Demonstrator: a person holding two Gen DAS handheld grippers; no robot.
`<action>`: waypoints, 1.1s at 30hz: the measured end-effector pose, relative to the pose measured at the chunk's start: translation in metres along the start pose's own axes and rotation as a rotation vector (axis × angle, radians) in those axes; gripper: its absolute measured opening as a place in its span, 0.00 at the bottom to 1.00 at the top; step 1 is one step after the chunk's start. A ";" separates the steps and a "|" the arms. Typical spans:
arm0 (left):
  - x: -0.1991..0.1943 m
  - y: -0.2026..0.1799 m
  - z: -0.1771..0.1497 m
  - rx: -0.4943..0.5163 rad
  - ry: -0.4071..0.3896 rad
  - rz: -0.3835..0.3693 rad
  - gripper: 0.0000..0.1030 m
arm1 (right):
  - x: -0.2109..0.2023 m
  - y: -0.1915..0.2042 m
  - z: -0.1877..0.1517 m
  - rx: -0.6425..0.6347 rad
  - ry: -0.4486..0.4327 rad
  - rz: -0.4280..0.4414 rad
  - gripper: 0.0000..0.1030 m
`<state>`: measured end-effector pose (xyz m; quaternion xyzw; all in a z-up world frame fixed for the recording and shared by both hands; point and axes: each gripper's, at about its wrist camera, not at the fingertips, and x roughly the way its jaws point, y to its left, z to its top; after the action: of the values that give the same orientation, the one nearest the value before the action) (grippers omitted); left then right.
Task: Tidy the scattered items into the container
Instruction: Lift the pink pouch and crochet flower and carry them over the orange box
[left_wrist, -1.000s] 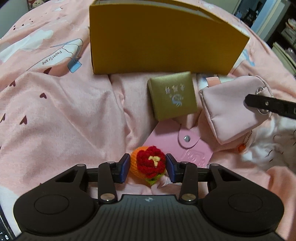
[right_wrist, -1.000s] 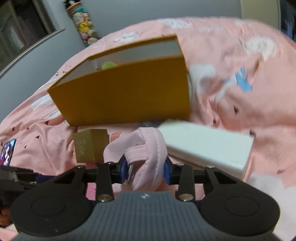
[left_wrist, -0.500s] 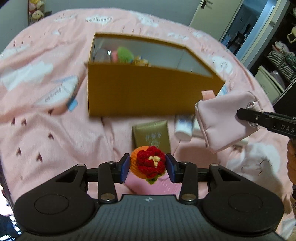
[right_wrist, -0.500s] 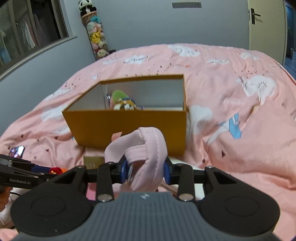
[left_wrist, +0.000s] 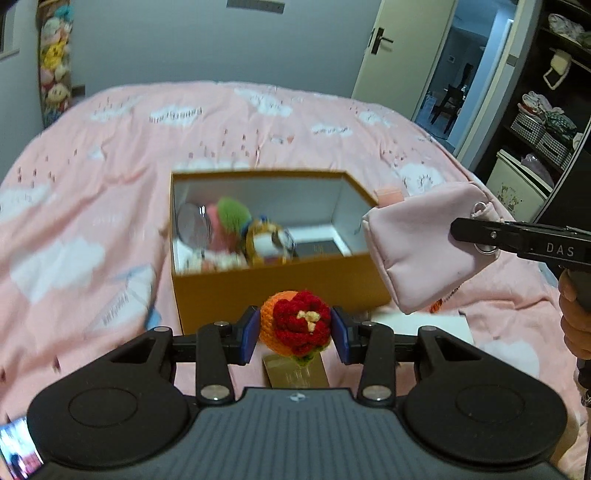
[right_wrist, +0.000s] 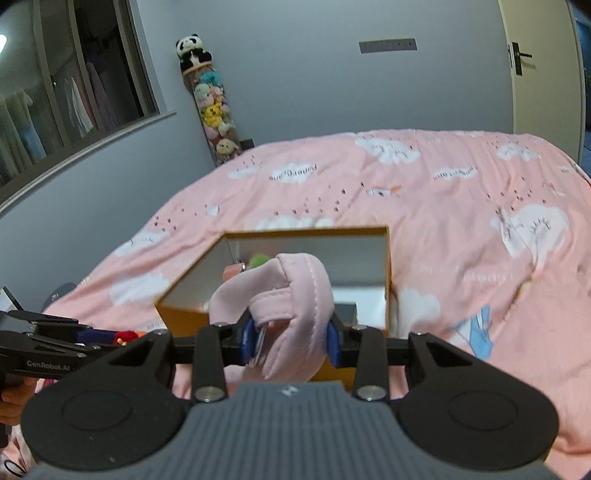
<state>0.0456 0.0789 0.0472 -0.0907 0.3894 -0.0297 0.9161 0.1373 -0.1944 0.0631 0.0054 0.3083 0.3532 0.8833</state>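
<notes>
Left wrist view, from left to right: pink cloud-print bedspread (left_wrist: 92, 206); open yellow-brown box (left_wrist: 258, 288) resting on it, holding a green-topped soft toy (left_wrist: 232, 216), a small striped plush (left_wrist: 269, 242) and a dark flat item (left_wrist: 317, 247); the left gripper (left_wrist: 295, 328), its blue pads (left_wrist: 250, 334) closed part-way against the sides of a crocheted orange-and-red flower ball (left_wrist: 295, 325), held in the air in front of the near box wall; a gold case (left_wrist: 295, 373) on the bedspread below the ball; a pink pouch (left_wrist: 417, 243) hanging beside the right corner of the box. Right wrist view: the right gripper (right_wrist: 290, 341), its jaws closed part-way on the pouch, clamped at its folded stitched end, with the open box beyond; a door (right_wrist: 539, 66) at the far right
</notes>
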 end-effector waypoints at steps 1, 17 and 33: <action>0.001 0.000 0.006 0.010 -0.006 0.004 0.46 | 0.001 0.002 0.005 -0.008 -0.010 0.001 0.39; 0.048 0.010 0.085 0.086 -0.040 0.013 0.46 | 0.095 -0.004 0.065 -0.080 -0.043 -0.139 0.39; 0.122 0.038 0.106 0.046 0.044 -0.008 0.46 | 0.210 -0.027 0.062 -0.090 0.118 -0.266 0.39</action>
<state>0.2056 0.1160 0.0254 -0.0706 0.4084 -0.0443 0.9090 0.3060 -0.0694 -0.0063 -0.0958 0.3414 0.2462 0.9020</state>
